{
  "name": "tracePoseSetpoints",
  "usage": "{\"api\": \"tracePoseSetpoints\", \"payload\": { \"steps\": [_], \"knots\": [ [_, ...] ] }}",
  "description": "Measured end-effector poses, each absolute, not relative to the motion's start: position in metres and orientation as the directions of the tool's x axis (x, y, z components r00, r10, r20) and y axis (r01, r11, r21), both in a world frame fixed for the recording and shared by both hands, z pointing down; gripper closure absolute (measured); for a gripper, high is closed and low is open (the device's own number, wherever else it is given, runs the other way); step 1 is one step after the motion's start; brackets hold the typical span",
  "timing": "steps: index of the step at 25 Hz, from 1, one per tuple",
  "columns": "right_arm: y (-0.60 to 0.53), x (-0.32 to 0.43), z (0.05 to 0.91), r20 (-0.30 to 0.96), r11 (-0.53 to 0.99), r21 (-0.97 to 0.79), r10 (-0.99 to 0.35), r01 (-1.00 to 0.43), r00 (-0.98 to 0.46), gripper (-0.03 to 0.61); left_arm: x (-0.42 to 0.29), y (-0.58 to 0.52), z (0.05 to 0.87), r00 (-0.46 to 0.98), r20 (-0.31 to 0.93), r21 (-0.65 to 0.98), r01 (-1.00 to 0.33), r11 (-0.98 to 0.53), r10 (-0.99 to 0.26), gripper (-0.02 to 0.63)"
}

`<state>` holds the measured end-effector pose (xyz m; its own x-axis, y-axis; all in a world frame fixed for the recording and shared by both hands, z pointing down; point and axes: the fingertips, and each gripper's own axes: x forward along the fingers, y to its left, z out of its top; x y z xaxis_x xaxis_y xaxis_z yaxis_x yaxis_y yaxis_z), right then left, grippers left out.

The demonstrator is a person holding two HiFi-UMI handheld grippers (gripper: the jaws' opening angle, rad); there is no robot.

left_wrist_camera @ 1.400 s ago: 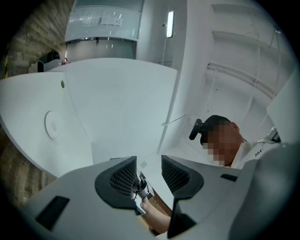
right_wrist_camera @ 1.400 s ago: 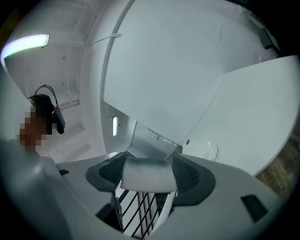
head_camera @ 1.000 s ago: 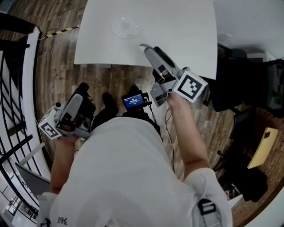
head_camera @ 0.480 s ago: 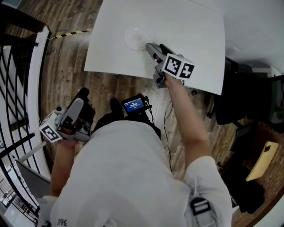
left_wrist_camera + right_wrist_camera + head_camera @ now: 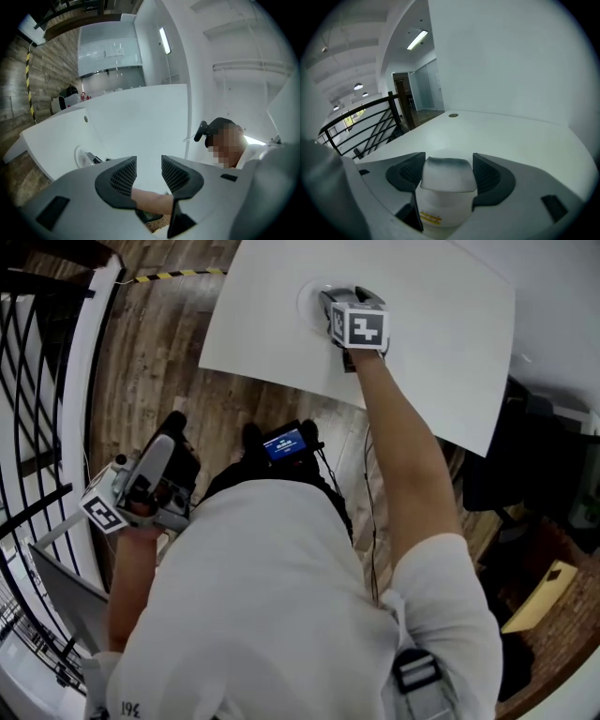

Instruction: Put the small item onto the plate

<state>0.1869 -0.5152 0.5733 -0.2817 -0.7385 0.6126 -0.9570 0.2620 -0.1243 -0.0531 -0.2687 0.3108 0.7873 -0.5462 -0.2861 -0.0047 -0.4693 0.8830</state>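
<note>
The small white bottle [image 5: 446,187] sits clamped in the right gripper [image 5: 330,298] over the plate [image 5: 307,306] on the table [image 5: 441,324], so seemingly only lowering and release remain, while the left gripper [image 5: 149,171] hangs aside, its 2 jaws apart and empty.

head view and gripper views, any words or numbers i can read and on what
None reads clearly.
Yellow label on the white bottle: print too blurred.
Blue screen in front of the person: text too small.
Print on the shirt: too warped to read.
Marker cube: a pattern, no text.
</note>
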Motion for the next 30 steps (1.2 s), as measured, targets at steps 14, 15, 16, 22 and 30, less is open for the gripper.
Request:
{"api": "tracePoseSetpoints", "payload": {
  "steps": [14,15,16,22,30],
  "knots": [
    [-0.499,0.189,0.618,0.706,0.313,0.023,-0.678,-0.950,-0.206,0.256,-0.045,-0.289,0.327,0.812,-0.269,0.906,0.030,-0.423,-0.518,0.445],
    [-0.497,0.190,0.618,0.711,0.311,0.017,-0.672,-0.950,-0.208,0.257,-0.044,-0.288,0.329,0.817,-0.266,0.906,0.030,-0.423,-0.512,0.445],
    [-0.496,0.191,0.617,0.712,0.314,0.018,-0.671,-0.949,-0.209,0.258,-0.043,-0.288,0.330,0.821,-0.262,0.906,0.029,-0.421,-0.507,0.445],
    [-0.486,0.193,0.610,0.719,0.328,-0.002,-0.656,-0.945,-0.229,0.256,-0.037,-0.283,0.327,0.830,-0.280,0.904,0.058,-0.424,-0.482,0.445],
    [-0.476,0.207,0.599,0.712,0.293,0.004,-0.673,-0.956,-0.203,0.256,-0.035,-0.276,0.325,0.839,-0.294,0.901,0.082,-0.427,-0.458,0.445]
  ]
}}
